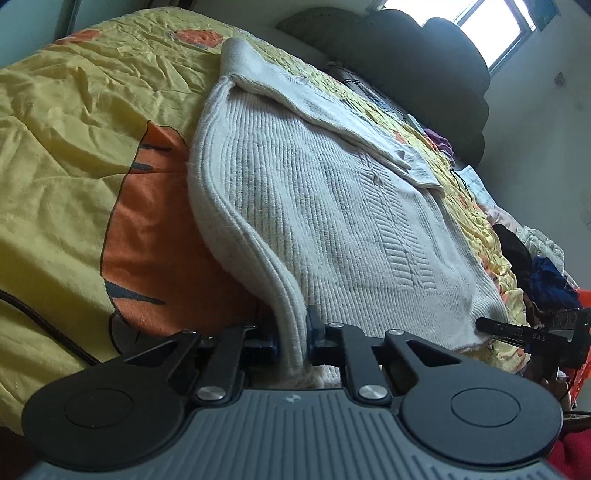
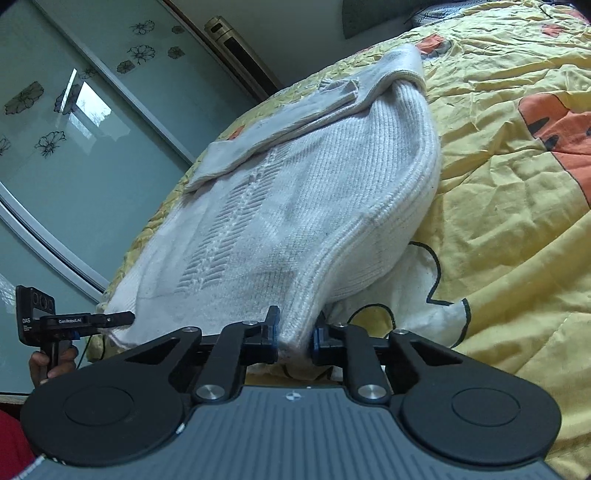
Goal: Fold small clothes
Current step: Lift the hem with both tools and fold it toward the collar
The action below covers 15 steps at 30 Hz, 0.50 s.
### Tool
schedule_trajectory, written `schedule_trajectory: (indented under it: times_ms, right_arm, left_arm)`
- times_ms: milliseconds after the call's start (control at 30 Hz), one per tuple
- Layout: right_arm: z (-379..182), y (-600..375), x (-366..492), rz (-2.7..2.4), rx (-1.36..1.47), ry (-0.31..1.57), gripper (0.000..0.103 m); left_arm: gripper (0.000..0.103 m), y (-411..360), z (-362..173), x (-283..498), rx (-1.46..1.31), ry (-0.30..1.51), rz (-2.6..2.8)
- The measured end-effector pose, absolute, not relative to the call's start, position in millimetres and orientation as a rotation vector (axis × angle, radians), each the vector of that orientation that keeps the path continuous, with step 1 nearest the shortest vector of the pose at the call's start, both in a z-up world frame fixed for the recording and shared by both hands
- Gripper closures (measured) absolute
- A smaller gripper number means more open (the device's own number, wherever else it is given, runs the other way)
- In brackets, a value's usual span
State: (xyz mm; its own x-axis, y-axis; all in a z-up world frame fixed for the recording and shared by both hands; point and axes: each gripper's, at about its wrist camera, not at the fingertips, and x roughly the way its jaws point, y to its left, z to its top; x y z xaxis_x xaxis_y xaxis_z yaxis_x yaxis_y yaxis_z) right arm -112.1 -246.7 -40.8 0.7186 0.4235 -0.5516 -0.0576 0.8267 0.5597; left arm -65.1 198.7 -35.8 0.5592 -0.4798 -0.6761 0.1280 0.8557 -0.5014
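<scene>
A white ribbed knit sweater (image 1: 332,221) lies spread on a yellow quilt (image 1: 55,166) with orange tiger print. One sleeve (image 1: 325,107) is folded across its upper part. My left gripper (image 1: 293,332) is shut on the thick ribbed hem at the near edge, which stands up between the blue pads. In the right wrist view the same sweater (image 2: 277,206) shows, and my right gripper (image 2: 295,332) is shut on the hem at the other near corner. Each gripper also appears in the other's view: the right gripper (image 1: 487,326) and the left gripper (image 2: 125,317), both at the sweater's edge.
A dark padded headboard (image 1: 424,55) and a window (image 1: 491,22) lie beyond the bed. Loose clothes (image 1: 546,280) pile up at the quilt's right side. A frosted sliding door with flower prints (image 2: 74,129) stands beside the bed. A black cable (image 1: 44,325) crosses the quilt.
</scene>
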Motion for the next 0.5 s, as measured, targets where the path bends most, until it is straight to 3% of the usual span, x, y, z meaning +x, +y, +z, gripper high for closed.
schedule_trajectory:
  times_ms: [500]
  right_arm:
    - [29.8, -247.2, -90.0, 0.311, 0.399, 0.532, 0.085]
  left_arm:
    - [0.09, 170.1, 52.1, -41.9, -0.375, 0.61, -0.373]
